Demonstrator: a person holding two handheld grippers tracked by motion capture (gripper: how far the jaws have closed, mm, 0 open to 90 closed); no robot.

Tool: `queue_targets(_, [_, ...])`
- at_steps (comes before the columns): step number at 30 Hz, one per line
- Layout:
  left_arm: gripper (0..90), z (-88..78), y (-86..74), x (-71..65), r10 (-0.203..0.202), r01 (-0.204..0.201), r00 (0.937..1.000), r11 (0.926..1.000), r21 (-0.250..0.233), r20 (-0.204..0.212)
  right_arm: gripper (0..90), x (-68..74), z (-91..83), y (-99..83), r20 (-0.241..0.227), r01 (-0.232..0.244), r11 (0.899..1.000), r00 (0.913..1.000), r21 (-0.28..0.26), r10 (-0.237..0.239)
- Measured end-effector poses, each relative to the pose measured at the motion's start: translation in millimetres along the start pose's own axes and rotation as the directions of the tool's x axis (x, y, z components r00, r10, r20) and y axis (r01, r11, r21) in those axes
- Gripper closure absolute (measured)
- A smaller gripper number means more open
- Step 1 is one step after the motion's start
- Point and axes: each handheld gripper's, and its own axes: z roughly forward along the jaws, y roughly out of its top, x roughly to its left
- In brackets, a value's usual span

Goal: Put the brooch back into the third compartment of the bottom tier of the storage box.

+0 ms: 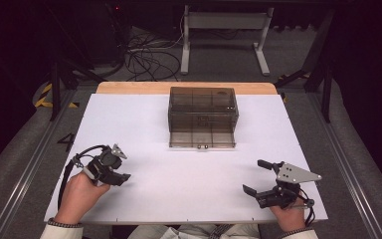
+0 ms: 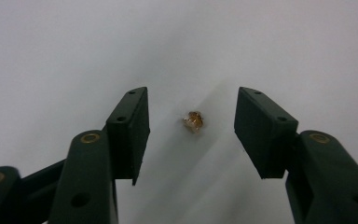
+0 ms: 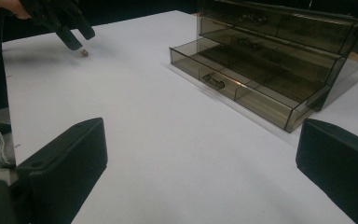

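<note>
White table (image 1: 189, 189) under dim light, dark floor and cables beyond. Left tongs (image 2: 191, 128) spread wide, tipped down at about 8 o'clock, straddling a tiny amber bead (image 2: 194, 120) without touching, probably lined up to pinch it. Right tongs (image 1: 263, 177) released and empty at 4 o'clock, likely waiting; smoky plastic drawer box (image 1: 203, 117) at 12, bottom drawer (image 3: 242, 81) pulled out, perhaps for the bead.

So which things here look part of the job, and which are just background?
Likely in play:
small golden object, between the open left gripper jaws
smoky drawer box, bottom drawer pulled out
right gripper, open

Just around:
floor cables
white stand
</note>
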Motion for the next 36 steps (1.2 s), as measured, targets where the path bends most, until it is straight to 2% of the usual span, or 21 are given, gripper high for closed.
queue_targets(12, [63.9,6.1,2.1,-1.8,0.020,-0.020,0.9998,0.9981,0.058,0.010,2.6,0.0,0.0,-0.2,-0.002,0.001,1.000,1.0000,0.001,-0.001])
queue_targets(19, [70.5,11.0,2.9,-2.8,0.037,-0.039,0.9991,0.9951,0.091,0.020,2.6,-0.1,-0.4,-0.2,-0.002,0.005,1.000,1.0000,0.002,-0.005])
queue_targets(23, [78.2,13.9,2.8,-4.5,0.041,-0.043,0.9990,0.9924,0.116,0.017,2.6,0.0,-0.4,-0.1,-0.004,0.005,1.000,1.0000,0.002,-0.005])
queue_targets(36, [78.8,14.0,2.9,-6.2,0.045,-0.046,0.9990,0.9925,0.114,0.007,2.6,0.2,-0.6,-0.1,-0.004,0.006,1.000,1.0000,0.001,-0.006])
